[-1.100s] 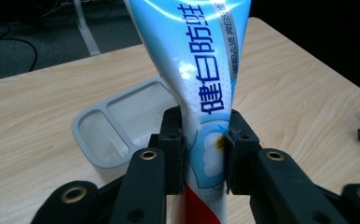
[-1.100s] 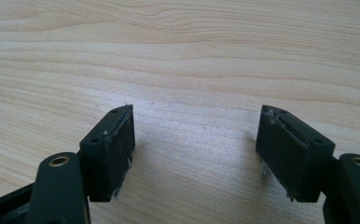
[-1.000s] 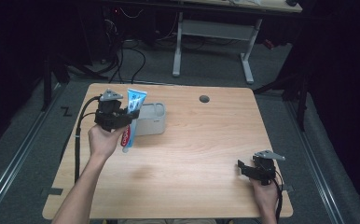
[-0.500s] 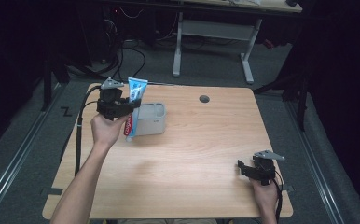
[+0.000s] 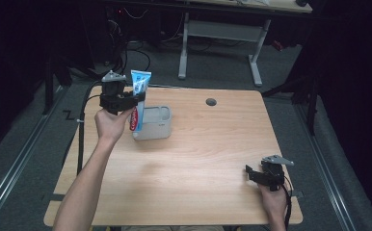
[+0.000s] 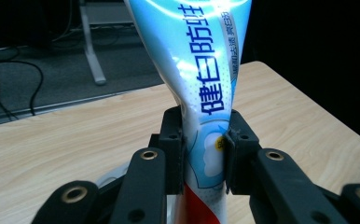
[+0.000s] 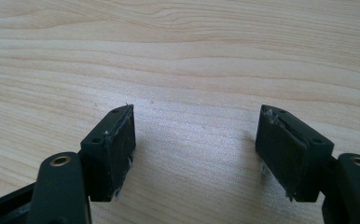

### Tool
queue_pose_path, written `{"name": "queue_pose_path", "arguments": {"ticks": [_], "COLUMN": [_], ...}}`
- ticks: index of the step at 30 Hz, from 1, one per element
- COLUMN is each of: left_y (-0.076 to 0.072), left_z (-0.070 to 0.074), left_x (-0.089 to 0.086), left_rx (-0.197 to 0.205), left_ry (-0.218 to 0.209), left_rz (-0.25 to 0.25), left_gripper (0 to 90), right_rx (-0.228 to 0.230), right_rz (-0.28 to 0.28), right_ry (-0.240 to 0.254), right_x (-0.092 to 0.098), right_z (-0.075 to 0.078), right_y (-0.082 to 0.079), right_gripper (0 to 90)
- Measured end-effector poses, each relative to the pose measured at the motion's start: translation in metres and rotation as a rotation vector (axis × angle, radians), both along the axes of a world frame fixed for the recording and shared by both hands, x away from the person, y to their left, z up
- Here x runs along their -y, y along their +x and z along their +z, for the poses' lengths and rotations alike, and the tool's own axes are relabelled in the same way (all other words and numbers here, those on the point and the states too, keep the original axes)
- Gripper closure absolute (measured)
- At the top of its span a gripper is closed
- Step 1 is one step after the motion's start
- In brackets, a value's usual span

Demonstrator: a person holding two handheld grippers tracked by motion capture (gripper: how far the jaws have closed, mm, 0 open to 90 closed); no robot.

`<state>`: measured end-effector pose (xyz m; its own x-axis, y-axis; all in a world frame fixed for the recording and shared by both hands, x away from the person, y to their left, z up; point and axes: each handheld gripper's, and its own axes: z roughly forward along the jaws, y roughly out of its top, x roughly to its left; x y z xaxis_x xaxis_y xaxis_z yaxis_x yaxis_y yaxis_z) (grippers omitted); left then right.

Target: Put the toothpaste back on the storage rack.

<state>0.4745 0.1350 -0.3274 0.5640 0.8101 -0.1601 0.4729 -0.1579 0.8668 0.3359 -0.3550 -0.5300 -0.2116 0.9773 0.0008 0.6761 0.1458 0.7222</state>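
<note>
My left gripper (image 5: pixel 126 102) has its jaws clamped on a toothpaste tube (image 6: pixel 201 88), gripping it low on the body where blue print meets the red band. The tube stands nearly upright, its flat crimped end up and its cap end hanging toward a grey holder (image 5: pixel 156 126) on the desk (image 5: pixel 189 163), just beside my hand. In the high view the tube's lower end overlaps the holder's left rim; I cannot tell whether it is inside or in front.

Risks noted: the tube is soft and already pinched in, so it may slide or twist in the jaws. If lowered off-centre, it could catch the rim and push the light holder along.

My right gripper (image 7: pixel 194 144) rests near the desk's right front corner, jaws wide and empty, well apart from the holder and unable to steady it.
</note>
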Motion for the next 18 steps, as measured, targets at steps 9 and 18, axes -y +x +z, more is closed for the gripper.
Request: {"name": "queue_pose_path", "arguments": {"ticks": [9, 18], "left_y": [0.012, 0.024], "left_z": [0.005, 0.007], "left_x": [-0.001, 0.001], "left_rx": [0.024, 0.049], "left_ry": [-0.014, -0.035], "left_rz": [0.063, 0.090], "left_gripper": [73.0, 73.0], "right_rx": [-0.003, 0.003], "right_rz": [0.006, 0.009], "right_ry": [0.005, -0.003], "right_x": [0.000, 0.000], "right_z": [0.000, 0.000], "right_y": [0.000, 0.000], "right_gripper": [28.2, 28.4]}}
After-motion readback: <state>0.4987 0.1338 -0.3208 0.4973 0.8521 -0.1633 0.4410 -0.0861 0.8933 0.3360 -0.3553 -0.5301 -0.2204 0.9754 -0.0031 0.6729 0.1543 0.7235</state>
